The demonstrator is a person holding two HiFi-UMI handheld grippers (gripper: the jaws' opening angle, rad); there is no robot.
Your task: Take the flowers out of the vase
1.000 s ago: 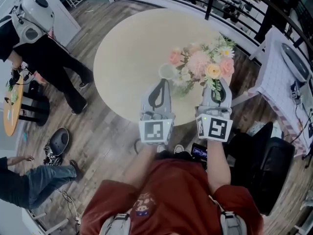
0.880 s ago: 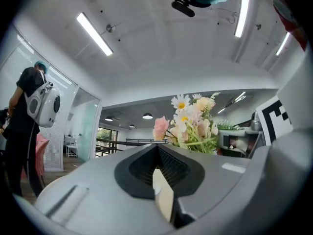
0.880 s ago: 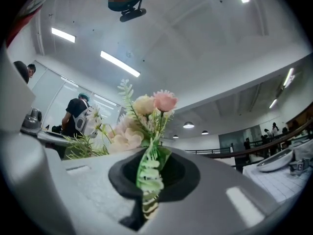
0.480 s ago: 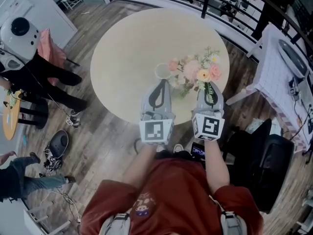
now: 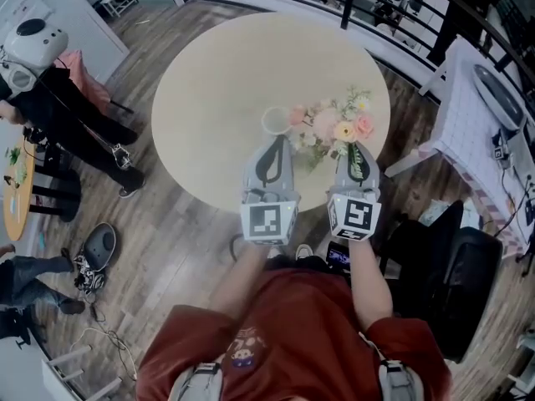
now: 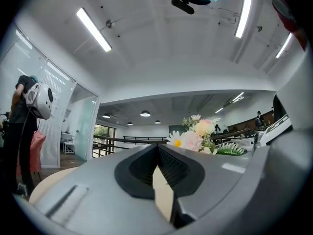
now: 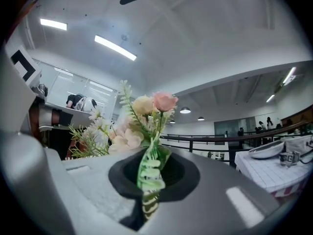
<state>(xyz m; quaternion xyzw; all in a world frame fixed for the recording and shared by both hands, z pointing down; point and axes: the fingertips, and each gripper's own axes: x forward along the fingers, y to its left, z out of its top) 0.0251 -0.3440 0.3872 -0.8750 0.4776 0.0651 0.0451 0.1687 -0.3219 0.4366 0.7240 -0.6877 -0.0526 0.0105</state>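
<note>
Right gripper [image 5: 358,150] is clamped on the flowers [image 5: 332,128], pinching a green fern leaf [image 7: 148,173] at their base. The blooms fan out ahead of it and across toward the left gripper [image 5: 273,143]. The left gripper is pressed together, with nothing in it. The vase [image 5: 276,121] stands on the surface [image 5: 209,90] just ahead of the left gripper, beside the flowers.

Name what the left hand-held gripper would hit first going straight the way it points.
Probably the vase, its white rim just beyond the tips of the left hand-held gripper in the head view. Height is unclear from above: it might pass over the rim, with only table beyond.
</note>
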